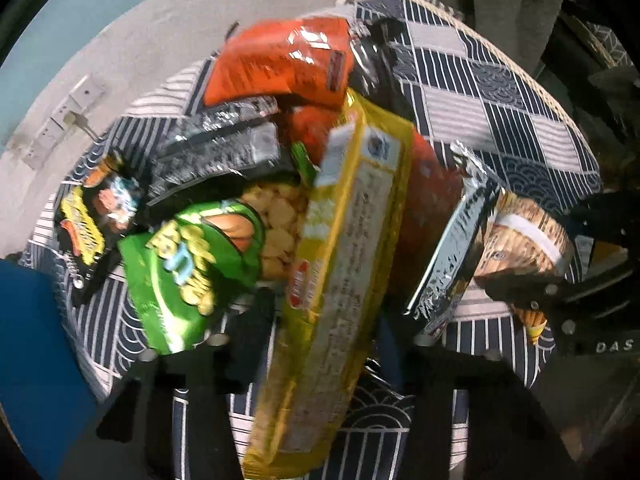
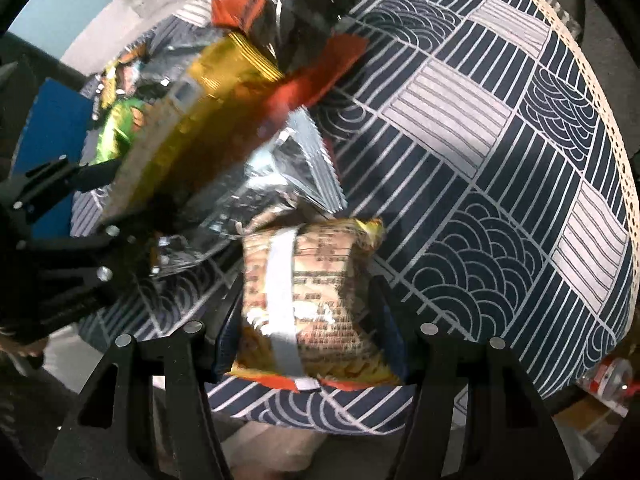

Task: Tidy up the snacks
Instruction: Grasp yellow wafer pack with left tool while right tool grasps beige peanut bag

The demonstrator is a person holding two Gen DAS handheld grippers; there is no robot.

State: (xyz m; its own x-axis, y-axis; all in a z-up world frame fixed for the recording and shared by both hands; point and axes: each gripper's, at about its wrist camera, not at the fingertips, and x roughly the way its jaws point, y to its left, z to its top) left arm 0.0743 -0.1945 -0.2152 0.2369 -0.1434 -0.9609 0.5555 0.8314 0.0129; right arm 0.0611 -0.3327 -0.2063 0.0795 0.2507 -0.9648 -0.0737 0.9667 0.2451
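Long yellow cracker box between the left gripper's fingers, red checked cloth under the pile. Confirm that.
Not red. In the left wrist view the cloth is navy and white, with stripes and wave arcs. The long yellow cracker box does sit between the left gripper's fingers, over the snack pile.

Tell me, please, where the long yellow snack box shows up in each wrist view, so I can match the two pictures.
Left wrist view: the yellow snack box runs up the centre, between the left gripper fingers.
Right wrist view: the same box lies upper left, slanting, beyond the tan noodle packet.
Shared landmark: the tan noodle packet, at the right in the left wrist view.
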